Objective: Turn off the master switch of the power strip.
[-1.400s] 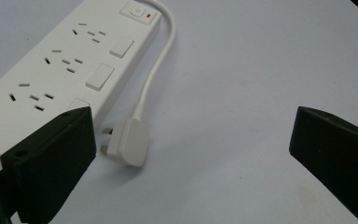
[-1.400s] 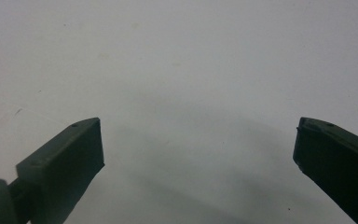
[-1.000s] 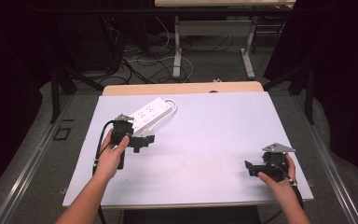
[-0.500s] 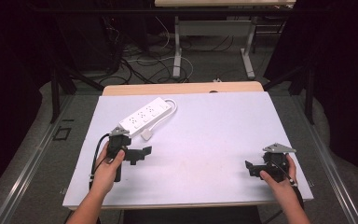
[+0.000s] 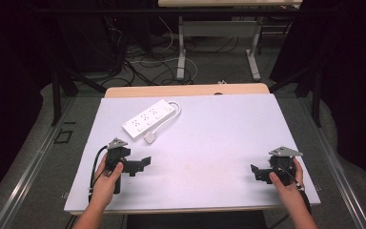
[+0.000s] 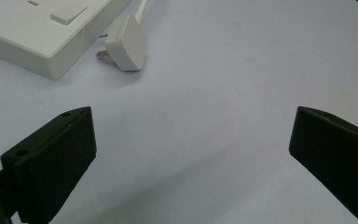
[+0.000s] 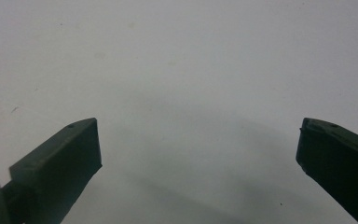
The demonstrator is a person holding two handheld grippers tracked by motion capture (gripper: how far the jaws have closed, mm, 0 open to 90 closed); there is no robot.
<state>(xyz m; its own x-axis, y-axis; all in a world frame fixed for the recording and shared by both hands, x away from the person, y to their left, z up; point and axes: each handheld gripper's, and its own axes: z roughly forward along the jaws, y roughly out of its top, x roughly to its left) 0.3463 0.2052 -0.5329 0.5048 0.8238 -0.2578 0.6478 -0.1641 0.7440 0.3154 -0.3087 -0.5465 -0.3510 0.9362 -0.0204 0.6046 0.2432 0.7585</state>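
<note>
Hovering near table edge — both grippers gaping.

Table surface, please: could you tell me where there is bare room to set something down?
The white table lies bare between the left hand-held gripper and the right hand-held gripper, and across its far right half. The far-left part is crowded: the power strip lies there with its plug beside it.
</note>
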